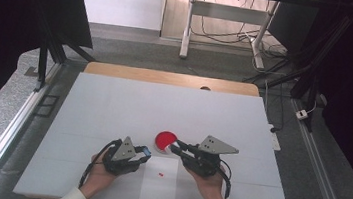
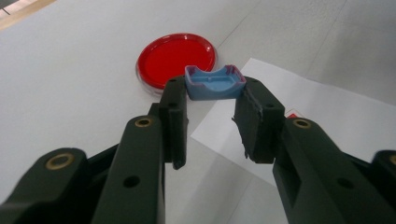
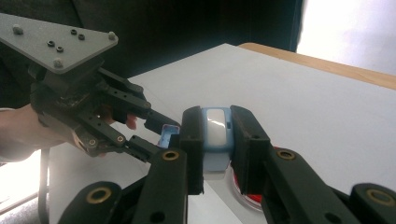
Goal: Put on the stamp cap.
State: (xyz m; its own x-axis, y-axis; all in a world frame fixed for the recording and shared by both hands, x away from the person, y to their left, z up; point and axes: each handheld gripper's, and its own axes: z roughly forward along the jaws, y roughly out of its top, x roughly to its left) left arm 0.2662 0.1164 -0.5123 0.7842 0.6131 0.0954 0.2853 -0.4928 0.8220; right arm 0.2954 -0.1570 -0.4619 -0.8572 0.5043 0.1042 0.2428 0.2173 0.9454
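Left hand-held gripper (image 2: 212, 100) clamps a blue cap (image 2: 214, 83) — right hand-held gripper (image 3: 217, 135) grips a blue-white case (image 3: 216, 133) above the red dish (image 2: 176, 59).

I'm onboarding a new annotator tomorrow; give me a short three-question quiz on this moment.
1. True or false: the left tool holds a small blue plastic piece.
2. What colour is the round dish on the table? A green, B red, C yellow.
3. Fill in: the tiny red scrap lies on a sheet of ____.

Key: 1 true; 2 B; 3 paper. Bonus fact: the right tool grips a blue-and-white item.
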